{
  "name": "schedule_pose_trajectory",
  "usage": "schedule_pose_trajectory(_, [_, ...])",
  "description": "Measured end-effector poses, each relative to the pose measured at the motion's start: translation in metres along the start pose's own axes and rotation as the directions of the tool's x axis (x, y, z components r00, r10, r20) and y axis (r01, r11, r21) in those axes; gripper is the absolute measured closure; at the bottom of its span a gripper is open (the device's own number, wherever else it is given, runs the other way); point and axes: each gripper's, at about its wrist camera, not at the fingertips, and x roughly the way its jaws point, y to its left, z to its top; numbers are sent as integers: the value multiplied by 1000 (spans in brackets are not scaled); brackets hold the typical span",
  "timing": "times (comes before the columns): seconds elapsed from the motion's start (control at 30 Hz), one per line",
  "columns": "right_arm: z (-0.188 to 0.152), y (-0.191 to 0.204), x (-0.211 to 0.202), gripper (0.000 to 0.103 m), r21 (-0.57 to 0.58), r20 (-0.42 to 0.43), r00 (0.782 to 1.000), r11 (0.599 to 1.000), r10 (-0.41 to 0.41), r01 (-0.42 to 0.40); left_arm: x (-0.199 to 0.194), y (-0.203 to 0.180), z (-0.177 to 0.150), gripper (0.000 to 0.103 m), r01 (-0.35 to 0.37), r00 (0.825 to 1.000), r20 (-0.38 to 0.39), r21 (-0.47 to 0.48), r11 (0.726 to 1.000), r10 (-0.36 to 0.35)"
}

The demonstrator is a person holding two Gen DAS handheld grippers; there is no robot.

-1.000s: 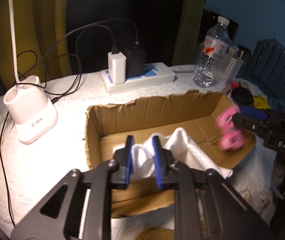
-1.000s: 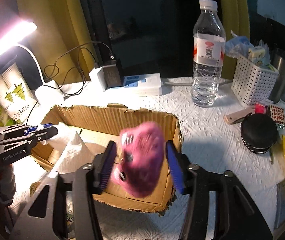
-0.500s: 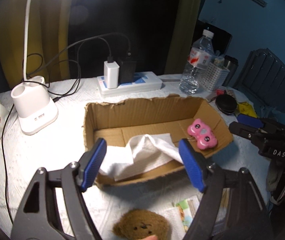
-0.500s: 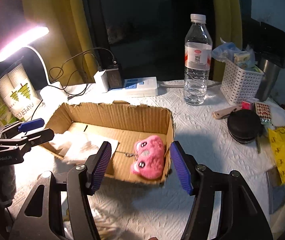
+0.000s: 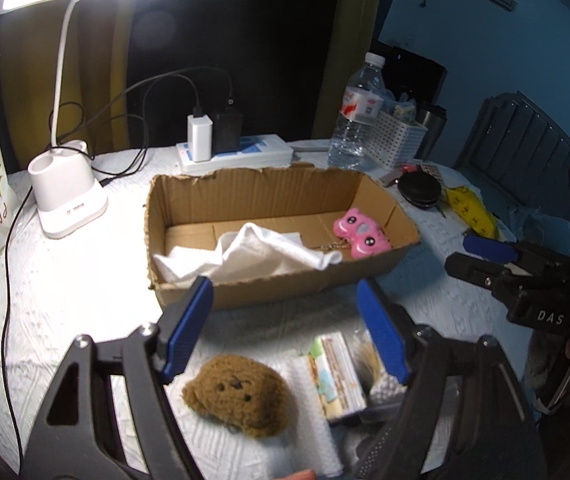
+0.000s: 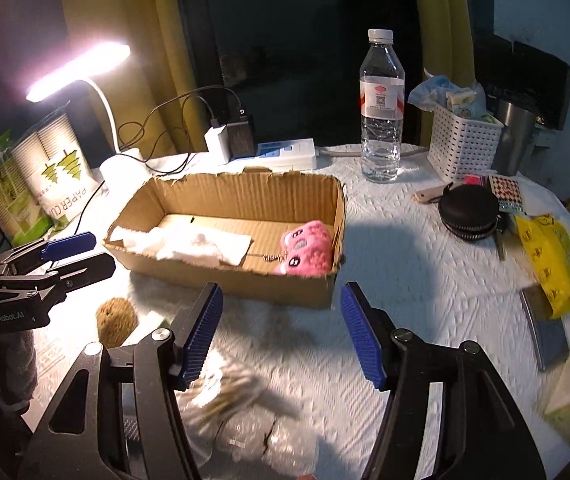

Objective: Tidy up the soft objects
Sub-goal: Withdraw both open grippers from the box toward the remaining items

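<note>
An open cardboard box (image 5: 189,196) (image 6: 245,196) stands mid-table. Inside lie a white cloth (image 5: 253,256) (image 6: 189,244) at the left and a pink plush toy (image 5: 361,236) (image 6: 305,246) at the right end. A brown plush (image 5: 241,394) (image 6: 117,318) lies on the table in front of the box, beside a small printed packet (image 5: 337,372). My left gripper (image 5: 285,328) is open and empty, above the brown plush. My right gripper (image 6: 281,336) is open and empty, in front of the box, above a blurred crinkly bundle (image 6: 245,416).
A lit desk lamp (image 5: 69,200), power strip with chargers (image 5: 233,152), water bottle (image 6: 381,108), white basket (image 6: 465,140), black round case (image 6: 469,208), yellow bag (image 6: 549,260) and paper cup pack (image 6: 45,176) surround the box. A white textured cover lies over the table (image 6: 405,280).
Both grippers opened, letting the white cloth and the pink plush drop into the box, then drew back toward the table's near edge. The brown plush came into view.
</note>
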Motion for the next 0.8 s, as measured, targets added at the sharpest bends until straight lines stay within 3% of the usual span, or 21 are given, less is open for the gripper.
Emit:
schedule_pose_trajectory(0.53, [-58, -9, -17, 38, 46, -44, 999, 999, 25, -23, -9, -41, -33, 27, 10, 1000, -27, 46, 999, -9])
schedule_pose_trajectory(0.8, [-82, -16, -6, 35, 88, -87, 994, 994, 73, -65, -7, -63, -42, 27, 10, 999, -47, 78, 997, -7])
